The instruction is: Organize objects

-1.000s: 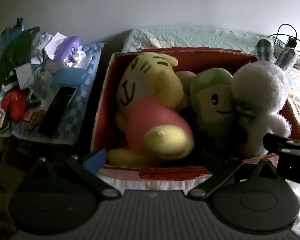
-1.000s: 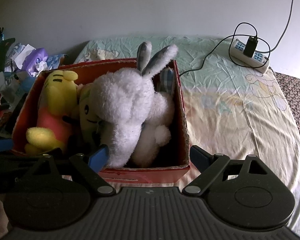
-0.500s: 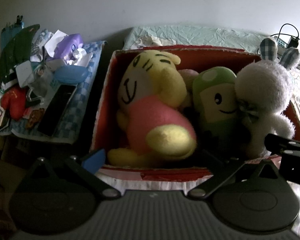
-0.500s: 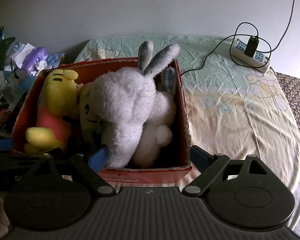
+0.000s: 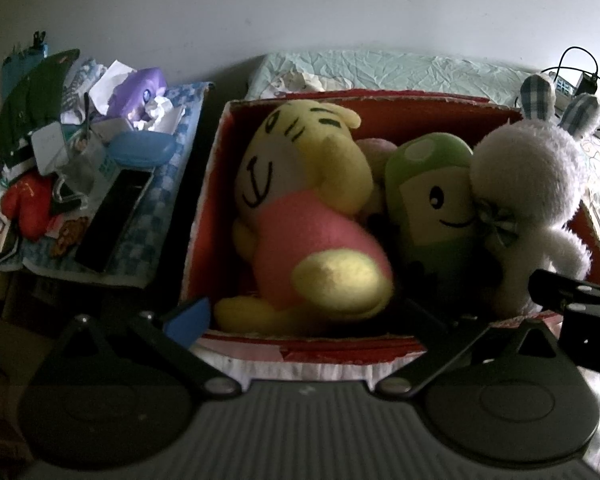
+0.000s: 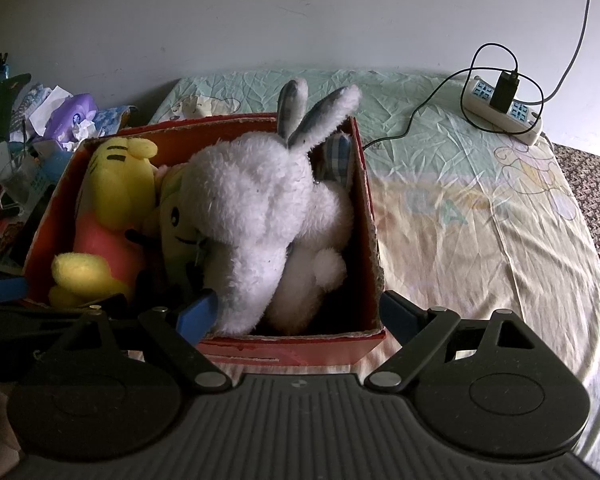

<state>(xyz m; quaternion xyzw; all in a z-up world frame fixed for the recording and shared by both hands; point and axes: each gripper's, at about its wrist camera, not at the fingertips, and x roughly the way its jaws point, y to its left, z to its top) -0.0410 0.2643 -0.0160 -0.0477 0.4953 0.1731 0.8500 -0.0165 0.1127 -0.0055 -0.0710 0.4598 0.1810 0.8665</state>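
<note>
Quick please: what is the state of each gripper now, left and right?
Left gripper: open, holding nothing.
Right gripper: open, holding nothing, at the red box.

The box (image 6: 364,200) sits on the bed (image 6: 480,220). Inside it, the tiger plush (image 5: 300,216) lies at the left, the mushroom plush (image 5: 432,200) in the middle, the rabbit plush (image 6: 252,216) at the right. A power strip (image 6: 504,110) lies far right, behind; a cluttered side table (image 5: 156,200) stands left of the box.
</note>
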